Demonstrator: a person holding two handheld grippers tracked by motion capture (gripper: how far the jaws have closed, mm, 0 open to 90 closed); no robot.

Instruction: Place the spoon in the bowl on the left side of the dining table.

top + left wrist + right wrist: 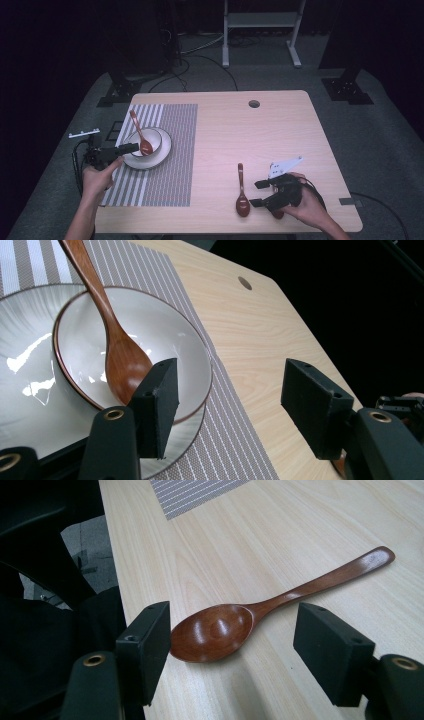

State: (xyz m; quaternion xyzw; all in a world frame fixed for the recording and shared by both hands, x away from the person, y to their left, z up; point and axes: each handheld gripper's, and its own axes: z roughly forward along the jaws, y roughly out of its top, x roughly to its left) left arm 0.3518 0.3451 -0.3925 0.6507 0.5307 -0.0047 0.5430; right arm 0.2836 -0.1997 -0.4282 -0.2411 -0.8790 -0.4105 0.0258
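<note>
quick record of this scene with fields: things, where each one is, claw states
surface: wooden table, striped placemat on its left part
bowl: on a plate, on the placemat
spoon in bowl: scoop inside, handle leaning over the far rim
spoon on table: flat on bare wood, scoop towards the person
left claw: open, at the plate's near-left edge, holding nothing
right claw: open, beside the scoop of the spoon on table, pads not pressing

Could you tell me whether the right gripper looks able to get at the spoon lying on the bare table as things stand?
Probably yes. The right gripper sits beside the spoon, jaws open, and its own view shows the bowl of the spoon between them with only bare table around.
</note>
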